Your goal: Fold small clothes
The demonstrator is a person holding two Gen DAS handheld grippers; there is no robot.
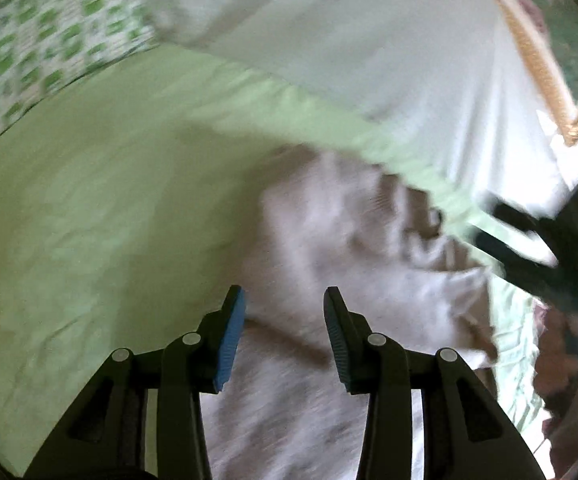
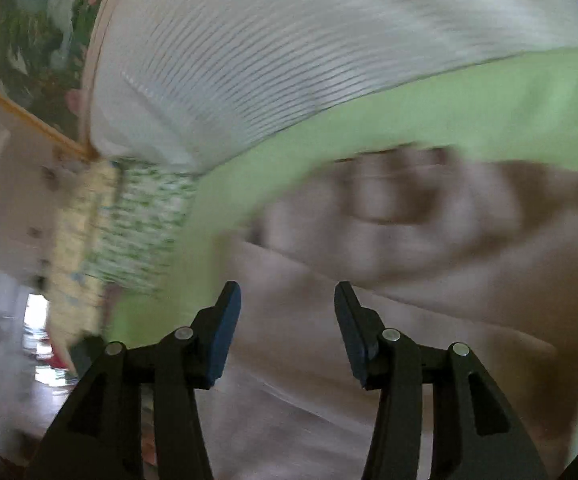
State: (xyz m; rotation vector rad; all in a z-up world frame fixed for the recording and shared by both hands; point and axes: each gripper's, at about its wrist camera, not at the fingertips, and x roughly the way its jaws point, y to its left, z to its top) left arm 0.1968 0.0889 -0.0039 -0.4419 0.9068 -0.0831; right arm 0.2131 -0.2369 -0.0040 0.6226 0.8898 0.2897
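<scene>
Left wrist view: the left gripper (image 1: 285,300), jaws spread and empty, is held over a crumpled grey garment (image 1: 353,248) on a green bedsheet (image 1: 89,208). Right wrist view: the right gripper (image 2: 287,296), jaws likewise spread, is seen above the blurred garment (image 2: 409,280).

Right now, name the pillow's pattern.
Green blotches on white; the pillow shows best in the left wrist view.

You have no text, label, brand, number or sign to read in either wrist view. Both pictures are smeared by motion blur, so any fine print is lost. The green-and-white patterned pillow (image 1: 41,40) shows only blocks of colour, and the gold-framed picture (image 1: 545,64) on the wall only blurred foliage, with no lettering.
</scene>
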